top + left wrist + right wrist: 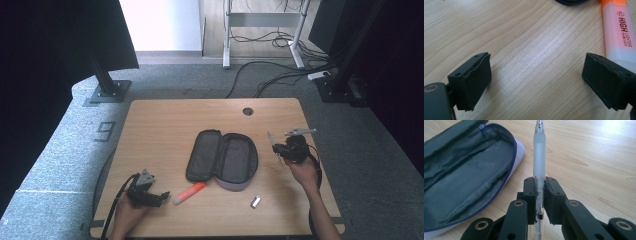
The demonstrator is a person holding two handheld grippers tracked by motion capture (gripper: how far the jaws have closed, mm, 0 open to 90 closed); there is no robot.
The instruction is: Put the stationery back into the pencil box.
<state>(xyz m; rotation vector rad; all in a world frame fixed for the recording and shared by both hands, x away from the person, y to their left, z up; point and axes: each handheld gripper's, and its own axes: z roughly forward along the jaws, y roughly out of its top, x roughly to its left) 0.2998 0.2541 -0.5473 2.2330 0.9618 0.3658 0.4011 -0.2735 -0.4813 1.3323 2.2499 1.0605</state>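
An open dark pencil case [222,159] lies unzipped in the middle of the wooden table [160,120]; its grey lining [461,170] is at the left of the right gripper view. My right gripper [539,185] is shut on a clear pen [539,152], whose frosted barrel sticks out past the jaws, lifted above the table right of the case [270,141]. My left gripper [162,196] rests open at the table's front left. An orange highlighter [189,193] lies just right of it, beside the right-hand jaw in the left gripper view [621,32].
A small silver object [255,201] lies near the front edge, right of the highlighter. A round cable hole [248,111] sits at the table's far edge. Black stands [107,87] and cables [280,75] are on the floor behind.
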